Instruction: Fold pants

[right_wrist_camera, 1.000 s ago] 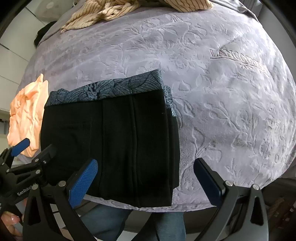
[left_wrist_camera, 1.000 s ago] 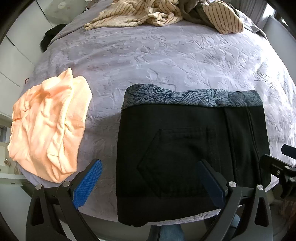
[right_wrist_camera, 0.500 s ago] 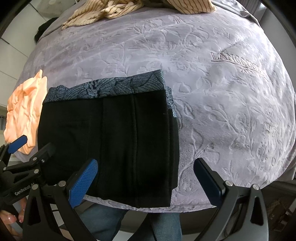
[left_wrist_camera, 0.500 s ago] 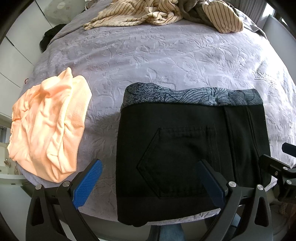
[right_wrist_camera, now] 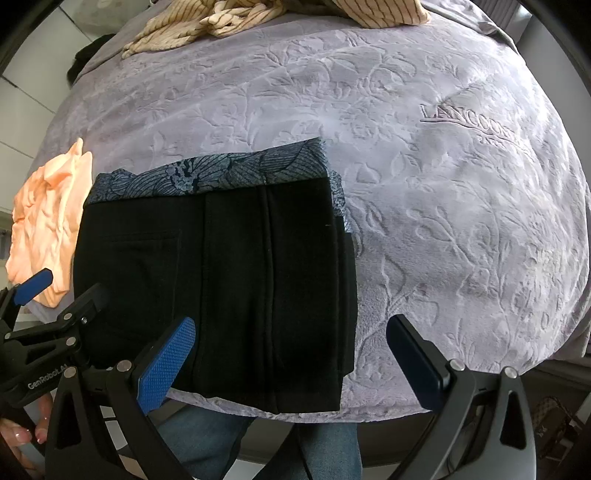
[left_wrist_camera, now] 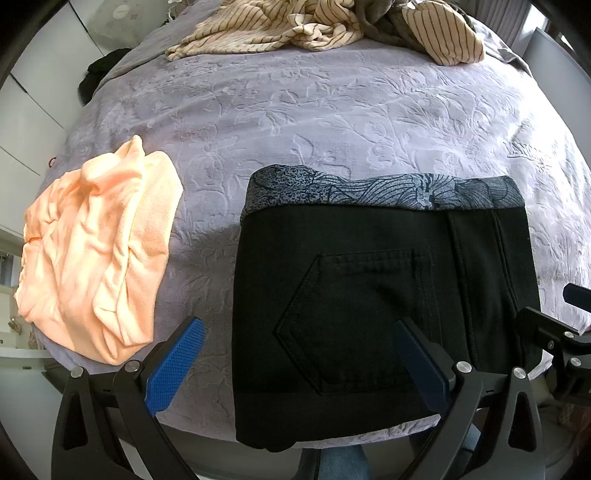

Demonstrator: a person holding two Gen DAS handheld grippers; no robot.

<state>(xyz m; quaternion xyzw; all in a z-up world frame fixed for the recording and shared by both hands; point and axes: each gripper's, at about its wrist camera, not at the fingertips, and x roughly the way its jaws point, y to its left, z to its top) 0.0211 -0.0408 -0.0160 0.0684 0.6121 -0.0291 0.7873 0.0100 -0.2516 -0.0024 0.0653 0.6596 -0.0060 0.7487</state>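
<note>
Hovering wide open and empty, left hand-held gripper point(left_wrist_camera: 295, 363) and right hand-held gripper point(right_wrist_camera: 291, 360) frame the folded black pants point(left_wrist_camera: 384, 295) at the bed point(left_wrist_camera: 332, 122) edge, within reach, the fold apparently finished.

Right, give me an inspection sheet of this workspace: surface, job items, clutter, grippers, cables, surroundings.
Surface: bed under a lilac embossed bedspread, lettering stitched into it on the right side.
Job's things: black pants folded into a flat rectangle at the near edge, back pocket up, lying on a blue patterned garment that shows along the far side.
Clutter: peach garment crumpled left of the pants, apart from them; striped clothes heaped at the far end.
Grippers: left gripper open, above the pants' near edge, holding nothing; right gripper open, empty.
Cables: nothing seen.
Surroundings: white cabinets at left; a person's jeans below the bed edge.
</note>
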